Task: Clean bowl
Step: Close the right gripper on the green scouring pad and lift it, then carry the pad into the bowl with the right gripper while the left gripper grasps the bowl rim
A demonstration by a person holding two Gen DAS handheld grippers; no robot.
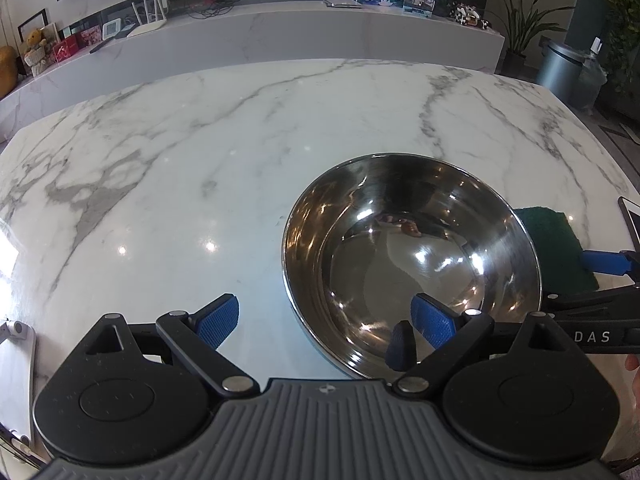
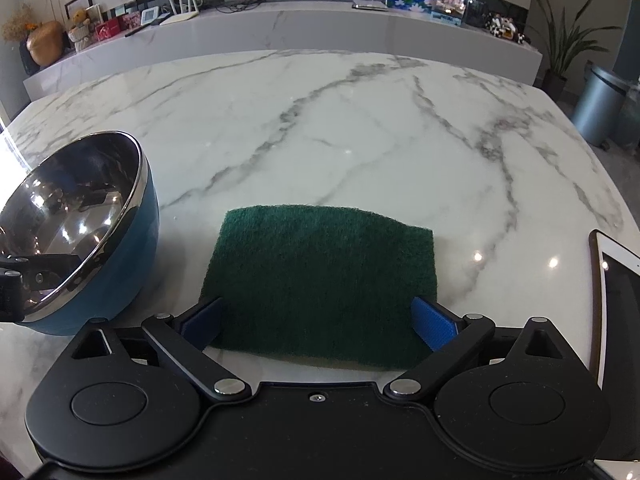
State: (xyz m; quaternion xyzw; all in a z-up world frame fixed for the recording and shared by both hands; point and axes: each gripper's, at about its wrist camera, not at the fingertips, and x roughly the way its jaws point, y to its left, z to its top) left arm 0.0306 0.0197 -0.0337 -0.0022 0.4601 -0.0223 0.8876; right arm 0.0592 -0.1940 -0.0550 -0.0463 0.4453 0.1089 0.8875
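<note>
A steel bowl [image 1: 412, 252] with a blue outside [image 2: 120, 280] stands on the white marble table [image 1: 180, 160]. My left gripper [image 1: 326, 322] is open wide. It straddles the bowl's near rim, one finger outside and the other inside, and I see no pad touching the metal. To the bowl's right, a dark green scouring pad [image 2: 320, 272] lies flat on the table [image 2: 320, 120]. My right gripper [image 2: 318, 320] is open around the pad's near end, a fingertip at each side edge. The pad shows no buckling. One right finger [image 1: 602, 262] also shows over the scouring pad [image 1: 560, 248].
A white tablet [image 2: 616, 312] lies at the table's right edge, close to my right gripper. A white object [image 1: 16, 360] sits at the near left. Behind the table runs a marble ledge [image 2: 320, 28] with small items. A grey bin [image 2: 596, 100] and plants stand at the far right.
</note>
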